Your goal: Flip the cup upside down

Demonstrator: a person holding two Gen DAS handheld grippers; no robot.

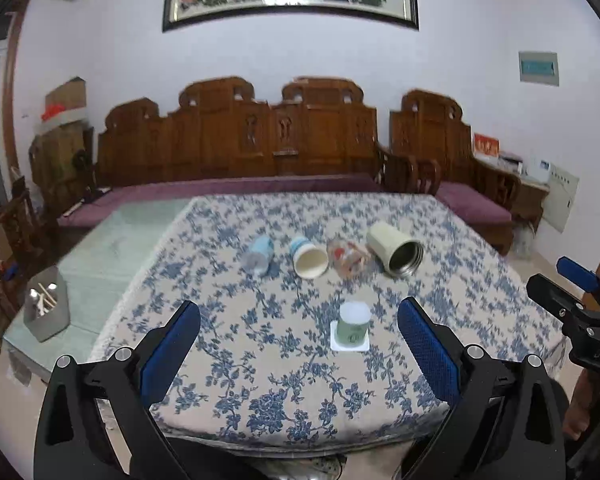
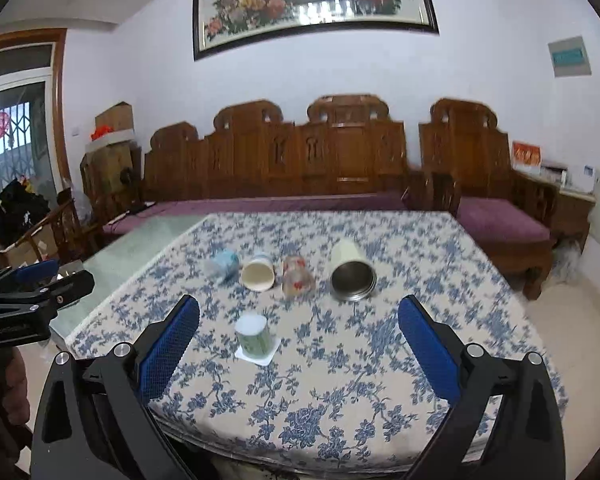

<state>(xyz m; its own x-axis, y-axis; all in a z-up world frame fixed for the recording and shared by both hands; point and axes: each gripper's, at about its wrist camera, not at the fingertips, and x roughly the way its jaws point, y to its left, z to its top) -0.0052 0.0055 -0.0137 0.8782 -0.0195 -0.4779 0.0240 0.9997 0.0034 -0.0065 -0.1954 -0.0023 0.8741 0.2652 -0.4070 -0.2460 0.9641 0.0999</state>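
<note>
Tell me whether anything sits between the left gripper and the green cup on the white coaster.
Nothing visible does. The open left gripper faces the green cup on its white square coaster across bare floral tablecloth. The four cups lying on their sides are farther back, behind it.

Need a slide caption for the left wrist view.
Open left gripper faces green cup on white square coaster; four cups lie tipped behind.
</note>
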